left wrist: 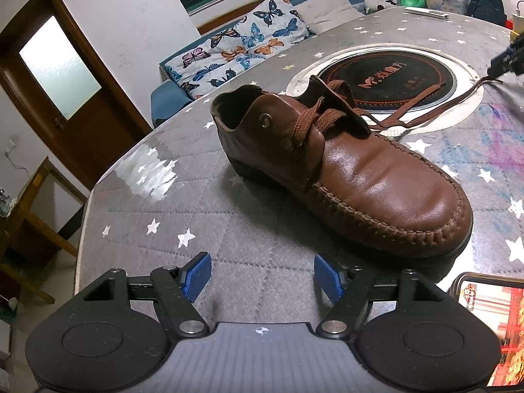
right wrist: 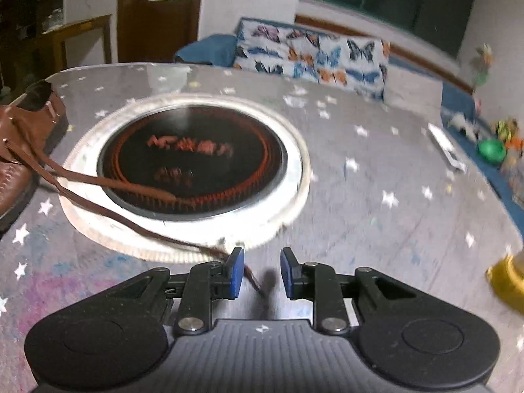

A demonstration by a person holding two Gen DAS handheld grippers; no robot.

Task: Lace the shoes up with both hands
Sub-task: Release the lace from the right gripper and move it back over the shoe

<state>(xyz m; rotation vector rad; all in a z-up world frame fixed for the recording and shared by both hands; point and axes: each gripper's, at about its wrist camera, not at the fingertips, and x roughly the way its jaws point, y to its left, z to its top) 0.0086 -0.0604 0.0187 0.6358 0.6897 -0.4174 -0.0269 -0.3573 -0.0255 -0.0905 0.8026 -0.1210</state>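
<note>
A brown leather shoe (left wrist: pixel 344 170) lies on the round table, toe toward my left gripper. Its brown laces (left wrist: pixel 327 118) cross the tongue and both ends trail right across the black hotplate. My left gripper (left wrist: pixel 262 276) is open and empty, just in front of the toe. My right gripper (right wrist: pixel 260 273) is open; one lace end (right wrist: pixel 252 278) lies between its blue pads, not clamped. The other lace end (right wrist: pixel 131 186) rests on the hotplate. The shoe shows at the left edge of the right wrist view (right wrist: pixel 19 150). The right gripper shows at the far right of the left wrist view (left wrist: pixel 507 59).
A round black hotplate (right wrist: pixel 193 160) with a white ring is set in the middle of the star-patterned table (left wrist: pixel 163 216). A phone (left wrist: pixel 491 327) lies near my left gripper. A yellow object (right wrist: pixel 507 278) stands at the table's right. A butterfly-cushioned sofa (right wrist: pixel 311 55) is behind.
</note>
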